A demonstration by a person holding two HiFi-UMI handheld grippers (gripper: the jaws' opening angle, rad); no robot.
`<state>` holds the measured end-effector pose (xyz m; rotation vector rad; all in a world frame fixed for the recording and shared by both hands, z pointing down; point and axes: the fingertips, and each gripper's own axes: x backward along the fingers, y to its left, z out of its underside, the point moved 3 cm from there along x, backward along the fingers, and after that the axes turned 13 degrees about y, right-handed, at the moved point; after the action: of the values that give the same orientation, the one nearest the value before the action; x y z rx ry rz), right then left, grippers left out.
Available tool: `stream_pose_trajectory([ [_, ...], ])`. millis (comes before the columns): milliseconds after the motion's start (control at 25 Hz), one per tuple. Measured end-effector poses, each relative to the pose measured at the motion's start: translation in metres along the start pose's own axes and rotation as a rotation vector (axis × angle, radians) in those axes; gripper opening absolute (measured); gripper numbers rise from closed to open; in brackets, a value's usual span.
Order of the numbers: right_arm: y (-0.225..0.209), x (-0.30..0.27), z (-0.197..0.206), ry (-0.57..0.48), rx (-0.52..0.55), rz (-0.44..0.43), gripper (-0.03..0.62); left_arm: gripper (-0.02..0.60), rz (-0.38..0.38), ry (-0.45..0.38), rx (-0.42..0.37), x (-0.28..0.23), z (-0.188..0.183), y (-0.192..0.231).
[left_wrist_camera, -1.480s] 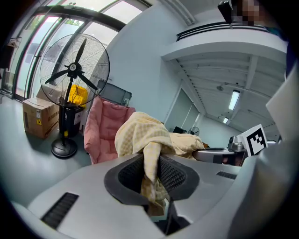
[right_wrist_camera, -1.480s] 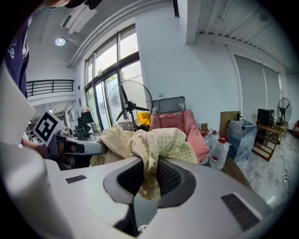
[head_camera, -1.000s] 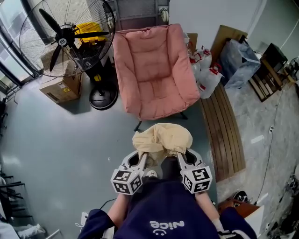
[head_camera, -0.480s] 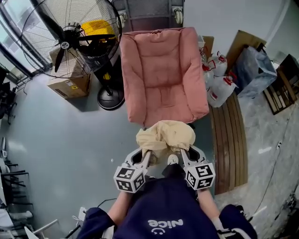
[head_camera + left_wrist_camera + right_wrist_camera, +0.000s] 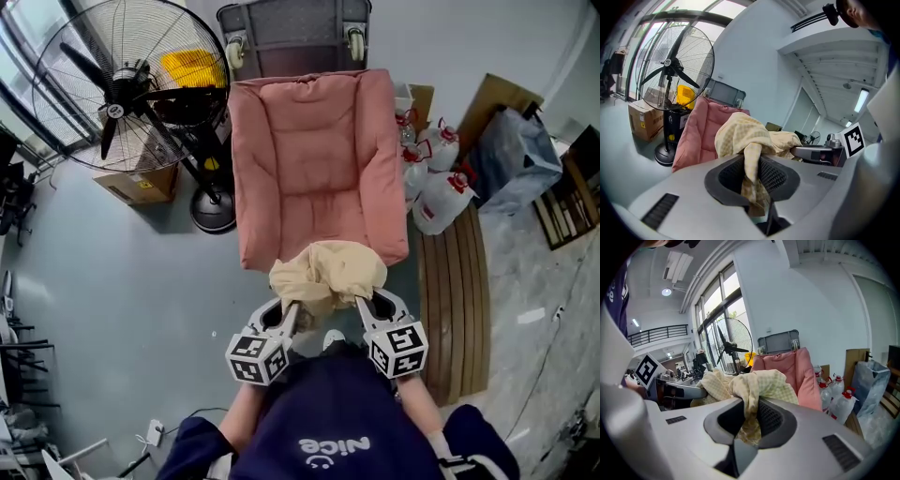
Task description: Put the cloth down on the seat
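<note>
A bunched pale yellow checked cloth (image 5: 327,273) hangs in the air between my two grippers, right at the front edge of the pink padded seat (image 5: 314,155). My left gripper (image 5: 294,307) is shut on the cloth's left end, and my right gripper (image 5: 360,302) is shut on its right end. In the left gripper view the cloth (image 5: 750,140) is pinched between the black pads, with the pink seat (image 5: 699,136) just beyond. The right gripper view shows the cloth (image 5: 754,385) clamped the same way, in front of the seat (image 5: 806,373).
A large standing fan (image 5: 127,84) is left of the seat, with a cardboard box (image 5: 136,183) behind its pole. A grey cart (image 5: 292,36) stands behind the seat. Plastic jugs (image 5: 436,192) and a wooden bench (image 5: 452,300) are on the right.
Both grippers have carried the cloth forward; the seat has come closer, from well ahead of the cloth to touching its front edge in the head view.
</note>
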<state>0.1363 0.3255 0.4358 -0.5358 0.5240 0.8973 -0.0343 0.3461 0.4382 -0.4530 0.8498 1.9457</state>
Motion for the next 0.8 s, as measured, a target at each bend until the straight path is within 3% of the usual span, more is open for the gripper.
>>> stream_pose_trajectory([
  [200,-0.029,-0.008,-0.013,0.006,0.029,0.001,0.078,0.087,-0.012,0.004,-0.011,-0.026,-0.014,-0.009],
  [440,-0.049,-0.018,-0.019,0.034,-0.008,-0.008,0.077,0.086,-0.011,0.013,0.009,-0.044,-0.03,-0.006],
  [800,-0.045,-0.062,-0.038,0.056,-0.01,0.031,0.078,0.087,0.027,0.026,0.029,-0.067,-0.049,0.046],
])
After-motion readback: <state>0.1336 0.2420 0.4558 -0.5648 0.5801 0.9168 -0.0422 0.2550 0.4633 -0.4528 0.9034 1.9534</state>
